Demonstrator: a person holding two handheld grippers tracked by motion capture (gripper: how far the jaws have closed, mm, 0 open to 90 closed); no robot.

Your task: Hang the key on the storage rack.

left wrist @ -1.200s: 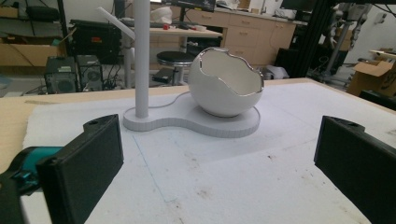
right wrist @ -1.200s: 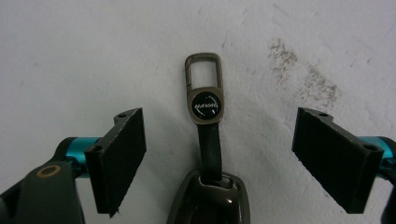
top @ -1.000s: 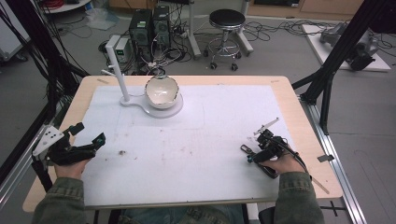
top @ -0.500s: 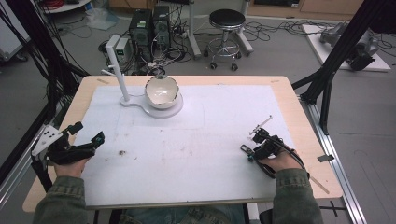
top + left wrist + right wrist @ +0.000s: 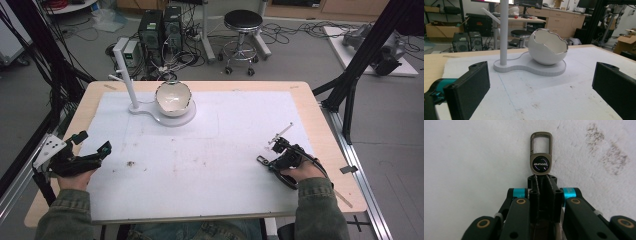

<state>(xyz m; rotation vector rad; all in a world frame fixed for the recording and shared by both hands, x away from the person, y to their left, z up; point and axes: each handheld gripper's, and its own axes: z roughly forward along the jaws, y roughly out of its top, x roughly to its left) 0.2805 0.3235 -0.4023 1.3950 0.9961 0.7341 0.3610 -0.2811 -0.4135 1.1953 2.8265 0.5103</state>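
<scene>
My right gripper (image 5: 541, 181) is shut on a bronze metal key fob (image 5: 541, 157) with a dark round "HAVAL" badge and a clasp loop. The fob sticks out past the jaw tips, just over the white mat. In the high view my right gripper (image 5: 278, 156) is at the mat's right side, and the fob (image 5: 262, 160) points left. My left gripper (image 5: 93, 143) stands open near the mat's left edge with nothing between its jaws. In the left gripper view, my left gripper (image 5: 541, 77) faces a white eggshell-shaped bowl (image 5: 547, 50).
The bowl (image 5: 173, 98) rests on a flat white stand (image 5: 187, 118) with an upright white post (image 5: 127, 82) at the back left of the mat (image 5: 220, 170). Small dark stains mark the mat. A stool and computer cases stand beyond the table.
The right gripper has shifted slightly forward and left with the key fob. The left gripper has hardly moved and stays open.
</scene>
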